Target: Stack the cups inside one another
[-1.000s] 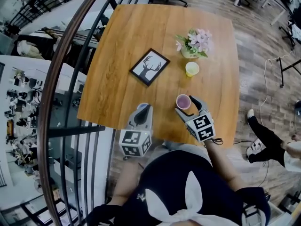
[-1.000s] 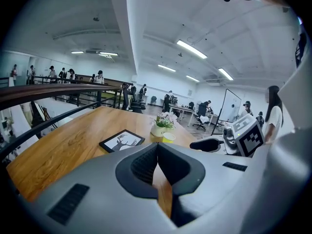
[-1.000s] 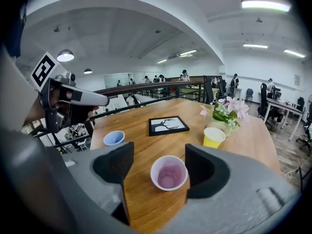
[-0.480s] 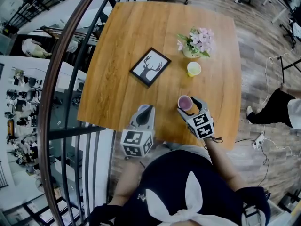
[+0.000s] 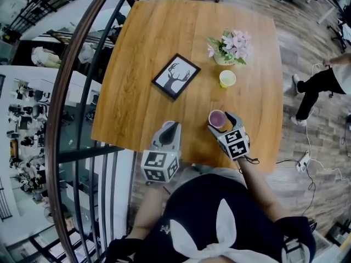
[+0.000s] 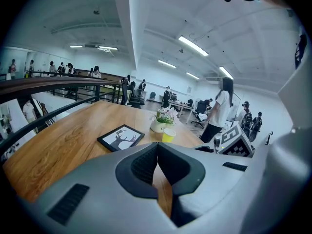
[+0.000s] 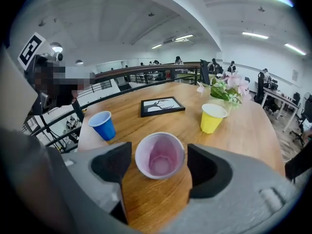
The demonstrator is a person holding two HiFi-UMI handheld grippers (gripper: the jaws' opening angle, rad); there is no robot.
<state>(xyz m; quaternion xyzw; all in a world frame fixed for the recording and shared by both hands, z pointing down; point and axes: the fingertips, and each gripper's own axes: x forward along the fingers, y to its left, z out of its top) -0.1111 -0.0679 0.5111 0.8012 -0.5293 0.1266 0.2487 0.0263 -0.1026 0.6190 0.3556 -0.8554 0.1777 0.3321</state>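
Observation:
A pink cup [image 7: 160,156] stands upright on the wooden table [image 5: 148,37], near the front edge. My right gripper [image 7: 160,161] straddles it, and its jaws are opening, with a thin gap between each pad and the cup wall. In the head view the pink cup [image 5: 217,118] sits between the right gripper's [image 5: 220,123] fingers. A blue cup [image 7: 103,125] stands to its left, mostly hidden under my left gripper [image 5: 169,128] in the head view. A yellow cup [image 5: 227,79] stands farther back, by the flowers. The left gripper [image 6: 157,150] is shut with nothing in it.
A pot of pink flowers [image 5: 227,48] stands at the back right. A framed deer picture [image 5: 175,76] lies in the middle of the table. A dark curved railing [image 5: 82,64] runs past the table's left side. A person [image 5: 321,84] walks on the floor to the right.
The right gripper has sunk slightly around the pink cup. The left gripper has stayed put. The person on the floor at the right has walked farther back.

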